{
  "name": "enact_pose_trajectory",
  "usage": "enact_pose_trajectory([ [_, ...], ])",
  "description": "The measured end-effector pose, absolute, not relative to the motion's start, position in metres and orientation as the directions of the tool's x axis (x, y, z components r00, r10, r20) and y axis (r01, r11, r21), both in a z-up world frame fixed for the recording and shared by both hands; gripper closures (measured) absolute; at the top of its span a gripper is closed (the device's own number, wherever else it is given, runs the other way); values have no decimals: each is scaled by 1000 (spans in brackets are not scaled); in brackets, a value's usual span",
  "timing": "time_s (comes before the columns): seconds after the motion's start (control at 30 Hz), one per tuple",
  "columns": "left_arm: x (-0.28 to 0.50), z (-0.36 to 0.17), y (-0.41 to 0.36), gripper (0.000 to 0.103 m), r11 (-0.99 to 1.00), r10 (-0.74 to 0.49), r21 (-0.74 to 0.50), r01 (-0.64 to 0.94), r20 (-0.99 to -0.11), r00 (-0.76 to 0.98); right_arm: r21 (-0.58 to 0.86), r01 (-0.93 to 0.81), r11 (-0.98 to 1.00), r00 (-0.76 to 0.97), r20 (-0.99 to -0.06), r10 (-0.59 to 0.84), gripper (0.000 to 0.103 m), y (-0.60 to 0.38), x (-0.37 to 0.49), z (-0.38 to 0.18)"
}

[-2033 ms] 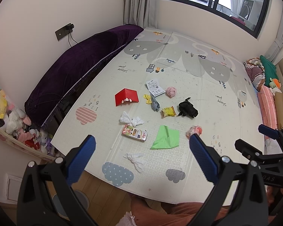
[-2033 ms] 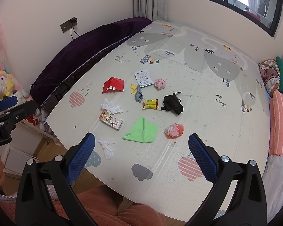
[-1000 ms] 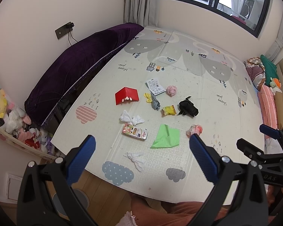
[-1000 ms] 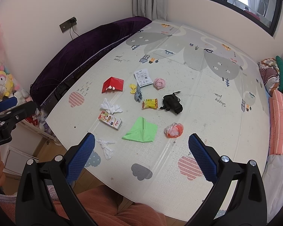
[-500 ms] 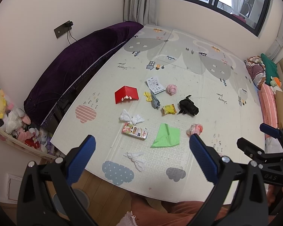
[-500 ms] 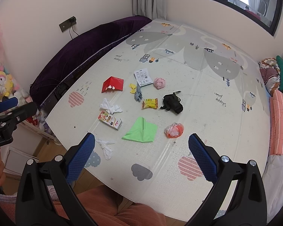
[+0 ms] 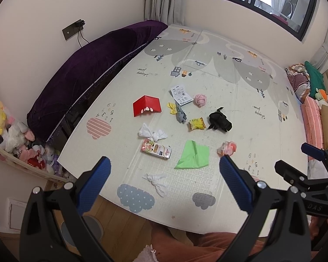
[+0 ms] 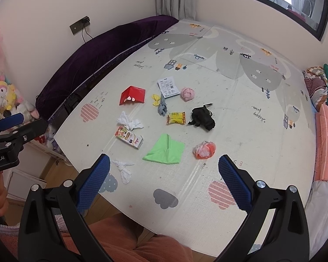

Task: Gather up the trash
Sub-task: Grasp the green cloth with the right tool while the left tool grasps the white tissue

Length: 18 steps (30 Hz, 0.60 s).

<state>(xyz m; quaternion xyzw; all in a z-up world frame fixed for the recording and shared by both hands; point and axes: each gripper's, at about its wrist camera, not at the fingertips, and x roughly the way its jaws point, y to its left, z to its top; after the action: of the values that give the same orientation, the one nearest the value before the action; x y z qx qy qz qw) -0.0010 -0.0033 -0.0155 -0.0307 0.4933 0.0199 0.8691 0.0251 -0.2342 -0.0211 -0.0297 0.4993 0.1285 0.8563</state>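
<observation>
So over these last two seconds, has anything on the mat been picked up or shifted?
Nothing visibly changed. The left gripper and right gripper hang over the near edge of the play mat, jaws wide and empty as before. The green paper, snack box and white tissue lie where they were.

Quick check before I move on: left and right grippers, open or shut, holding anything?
Left gripper: open, holding nothing, above the play mat.
Right gripper: open, holding nothing.
</observation>
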Motion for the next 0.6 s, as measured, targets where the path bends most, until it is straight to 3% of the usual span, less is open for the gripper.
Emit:
enact_pose_trajectory([
  [0.33, 12, -55, -2, 4, 995, 10, -31, -91, -906, 422, 73, -282, 957, 422, -886, 192, 7, -224, 41, -52],
  [0.6, 27, -108, 1, 4, 991, 24, -23, -129, -936, 352, 87, -331, 939, 348, -914, 208, 7, -208, 62, -110],
])
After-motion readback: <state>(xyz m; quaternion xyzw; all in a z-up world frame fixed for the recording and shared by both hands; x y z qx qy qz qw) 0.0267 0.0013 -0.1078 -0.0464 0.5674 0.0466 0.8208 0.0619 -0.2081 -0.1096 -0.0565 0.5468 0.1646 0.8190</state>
